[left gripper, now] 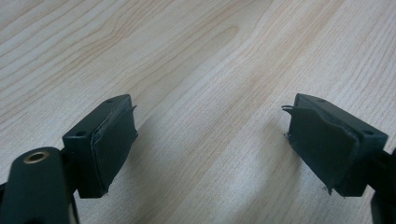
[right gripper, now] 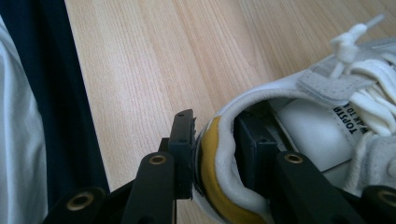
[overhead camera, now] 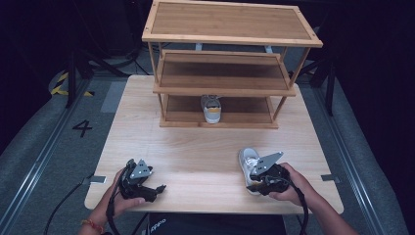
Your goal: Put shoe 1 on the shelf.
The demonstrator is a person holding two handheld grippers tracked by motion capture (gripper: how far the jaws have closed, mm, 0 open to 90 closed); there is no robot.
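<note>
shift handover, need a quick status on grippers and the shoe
Right gripper shut on white sneaker's heel. Left gripper open, empty. Second sneaker on rack's bottom shelf; path clear.

A wooden three-tier rack on the table holds another sneaker.

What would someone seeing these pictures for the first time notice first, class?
Most striking is the white sneaker at the table's near right, its yellow-trimmed heel clamped between the jaws of the right gripper. Behind it, a three-tier wooden rack stands at the table's far side, with a matching sneaker on its bottom shelf. The left gripper hangs open over bare wood.
</note>
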